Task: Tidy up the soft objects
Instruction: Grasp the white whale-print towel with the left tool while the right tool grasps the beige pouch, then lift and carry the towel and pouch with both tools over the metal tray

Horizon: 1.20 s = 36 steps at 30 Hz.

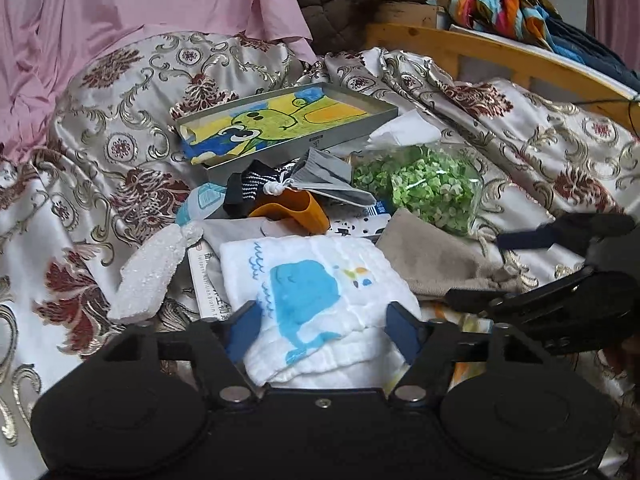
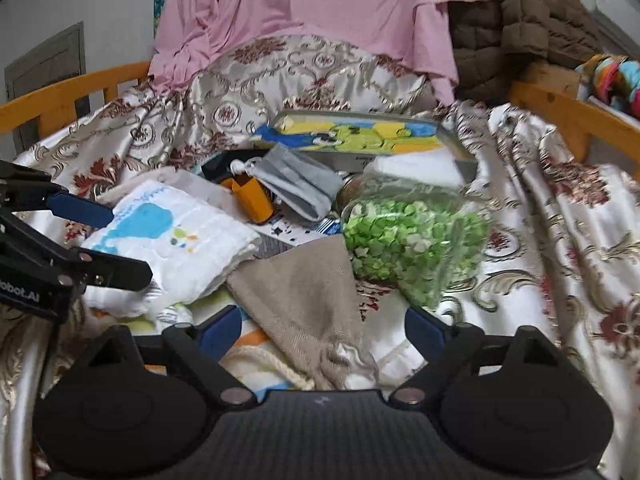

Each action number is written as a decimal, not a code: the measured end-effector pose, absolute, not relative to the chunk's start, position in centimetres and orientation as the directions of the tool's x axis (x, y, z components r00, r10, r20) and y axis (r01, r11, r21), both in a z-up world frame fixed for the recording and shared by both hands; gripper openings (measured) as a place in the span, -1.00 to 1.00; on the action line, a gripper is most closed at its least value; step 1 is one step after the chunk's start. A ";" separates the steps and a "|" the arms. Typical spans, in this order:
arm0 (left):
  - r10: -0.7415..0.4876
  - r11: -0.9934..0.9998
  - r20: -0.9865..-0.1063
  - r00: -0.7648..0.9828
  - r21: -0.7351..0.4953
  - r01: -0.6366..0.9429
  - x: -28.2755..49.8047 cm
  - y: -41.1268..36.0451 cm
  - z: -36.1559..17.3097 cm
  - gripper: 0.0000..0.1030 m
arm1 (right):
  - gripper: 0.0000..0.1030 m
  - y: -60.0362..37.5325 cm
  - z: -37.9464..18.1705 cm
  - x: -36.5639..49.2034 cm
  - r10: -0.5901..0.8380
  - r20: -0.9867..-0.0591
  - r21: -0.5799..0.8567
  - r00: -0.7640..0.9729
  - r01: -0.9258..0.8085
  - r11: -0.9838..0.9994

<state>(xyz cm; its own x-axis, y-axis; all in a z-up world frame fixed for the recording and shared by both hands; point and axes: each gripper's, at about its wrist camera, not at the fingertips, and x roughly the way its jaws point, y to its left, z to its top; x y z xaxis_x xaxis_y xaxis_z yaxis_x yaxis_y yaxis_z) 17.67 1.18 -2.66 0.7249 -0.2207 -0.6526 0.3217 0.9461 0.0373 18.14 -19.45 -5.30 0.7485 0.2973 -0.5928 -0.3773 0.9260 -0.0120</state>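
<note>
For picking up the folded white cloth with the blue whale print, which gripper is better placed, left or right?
Left. The left gripper already has the folded white cloth with the blue whale print between its open jaws. The right gripper straddles the beige drawstring pouch beside it.

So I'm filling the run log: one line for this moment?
left gripper: open around whale cloth | right gripper: open around beige pouch | nothing lifted

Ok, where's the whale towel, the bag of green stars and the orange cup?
whale towel (image 1: 308, 292): left wrist view, on the blue whale print.
bag of green stars (image 2: 404, 240): right wrist view, on the green filling at the bag's middle.
orange cup (image 1: 298, 212): left wrist view, on its orange side wall.
</note>
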 end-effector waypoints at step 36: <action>-0.318 0.939 -0.578 0.752 -0.083 0.333 15.8 1.6 -0.5 -0.85 | -0.51 -19.4 -4.4 17.9 0.298 -0.524 0.002 0.798 -0.348 0.937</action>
<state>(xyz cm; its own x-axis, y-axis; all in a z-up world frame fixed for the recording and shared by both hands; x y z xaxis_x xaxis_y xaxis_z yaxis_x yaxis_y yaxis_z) 15.78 1.60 -0.54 0.7517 -0.3178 -0.5778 0.3333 0.9392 -0.0830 17.86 -19.35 -4.38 0.7981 0.2977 -0.5238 -0.3484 0.9373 0.0019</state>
